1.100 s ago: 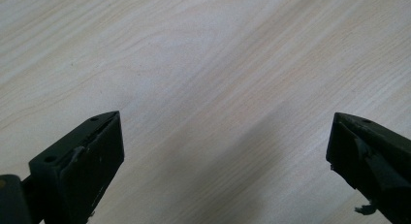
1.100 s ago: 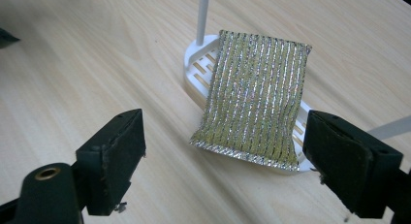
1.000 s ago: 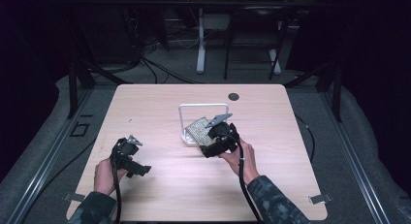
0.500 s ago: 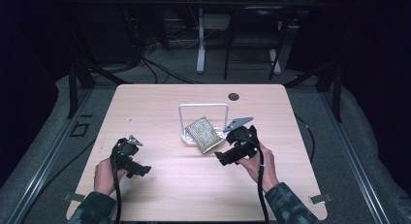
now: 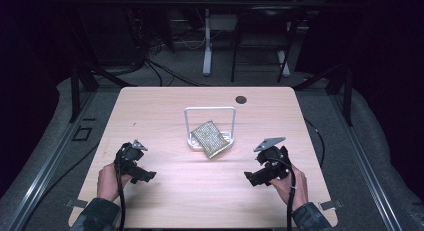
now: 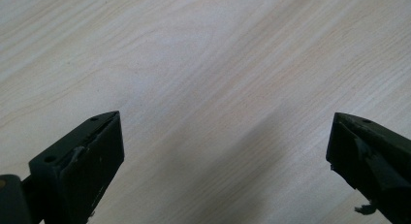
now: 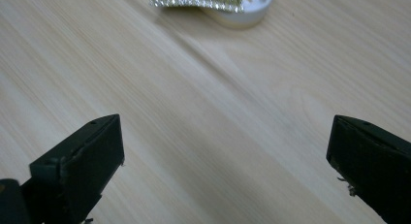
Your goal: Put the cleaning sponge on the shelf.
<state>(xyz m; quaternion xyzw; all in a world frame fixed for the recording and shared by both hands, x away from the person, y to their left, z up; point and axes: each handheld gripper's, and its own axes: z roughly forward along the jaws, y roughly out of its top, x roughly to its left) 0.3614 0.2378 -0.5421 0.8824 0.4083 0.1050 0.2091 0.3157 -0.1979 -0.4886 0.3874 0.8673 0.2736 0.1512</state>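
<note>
1. Right hand-held gripper (image 5: 261, 177): jaws wide apart, nothing btwn them. They have just been opening, w/ no item in the gap; bare wood of the table (image 5: 165, 106) shows btwn them in the right gripper view.
2. Left hand-held gripper (image 5: 139, 172): jaws also spread wide, empty; only bare wood grain btwn them in the left gripper view.
3. Glittery silver pouch (image 5: 210, 138): lies tilted against a small white stand (image 5: 210, 111), its lower corner touching the tabletop. It sits up and to the left of the right hand-held gripper, apart from it; up and to the right of the left hand-held gripper, farther off.
4. Right gripper view: pouch's sparkly edge (image 7: 196, 1) and the stand's white base (image 7: 242, 13) lie ahead of the jaws, at the top, well clear of both tips.
5. Each hand-held gripper is gripped by a hand near the table's near edge; cable trails back along each forearm.
6. Small dark round spot (image 5: 241, 99) on the table beyond the stand, far from both hand-held grippers.
</note>
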